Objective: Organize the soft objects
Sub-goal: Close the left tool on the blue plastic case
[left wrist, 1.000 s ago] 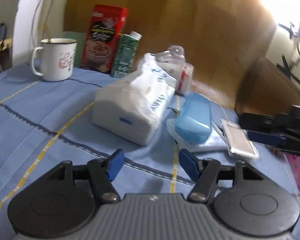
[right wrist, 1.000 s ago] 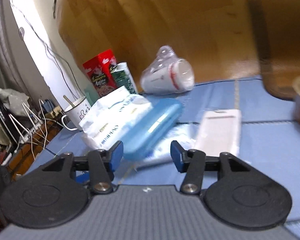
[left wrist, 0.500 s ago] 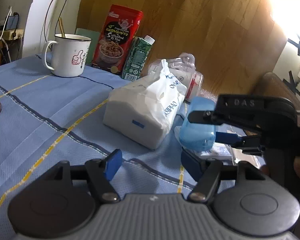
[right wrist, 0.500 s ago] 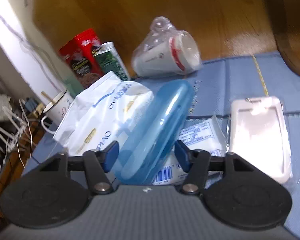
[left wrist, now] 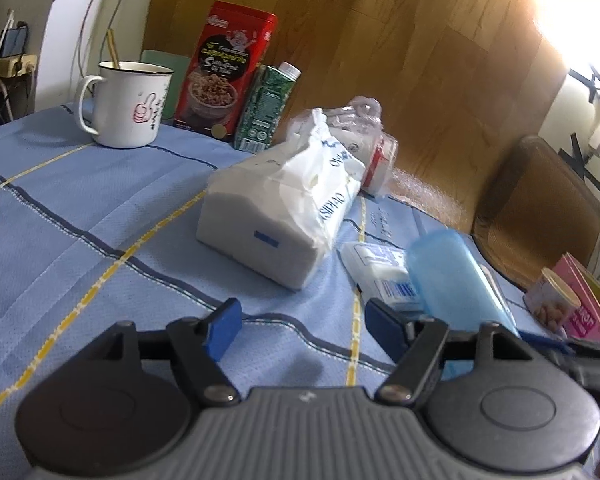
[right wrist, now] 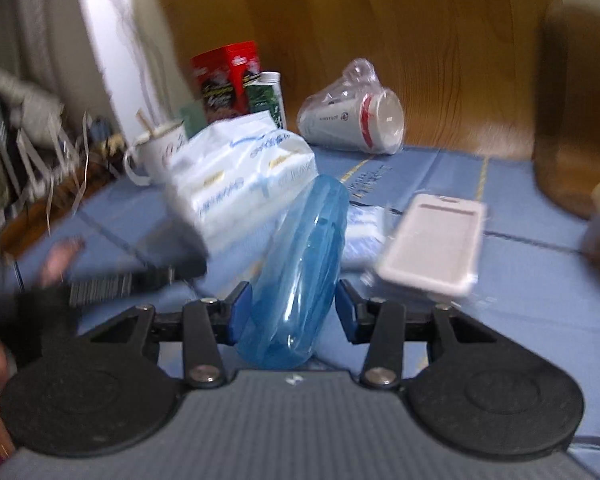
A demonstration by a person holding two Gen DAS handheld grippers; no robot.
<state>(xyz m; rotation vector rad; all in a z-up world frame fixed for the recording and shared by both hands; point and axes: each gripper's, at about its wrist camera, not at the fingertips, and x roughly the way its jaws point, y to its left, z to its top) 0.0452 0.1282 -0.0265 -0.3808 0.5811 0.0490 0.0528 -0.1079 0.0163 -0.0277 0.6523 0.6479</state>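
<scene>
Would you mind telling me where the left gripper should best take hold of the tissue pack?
Probably across the short width of the tissue pack, near its squared-off near end, coming from the camera side. Its long flanks look flat and parallel, and that end is bare; the far end is bunched wrapper, and a blue case lies to its right.

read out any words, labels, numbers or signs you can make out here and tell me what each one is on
"SIPIAO", partly creased: side of the white tissue pack.
Thumbs-up drawing, no legible words: white mug.
Black panel lettering: red cereal box, too blurred to read.
Nutrition panel and barcode: green carton, too small.
Blue print and barcode: small white packet, too small.
Logo: bagged paper cups, blurred.
Pink box: letters cut off.
</scene>
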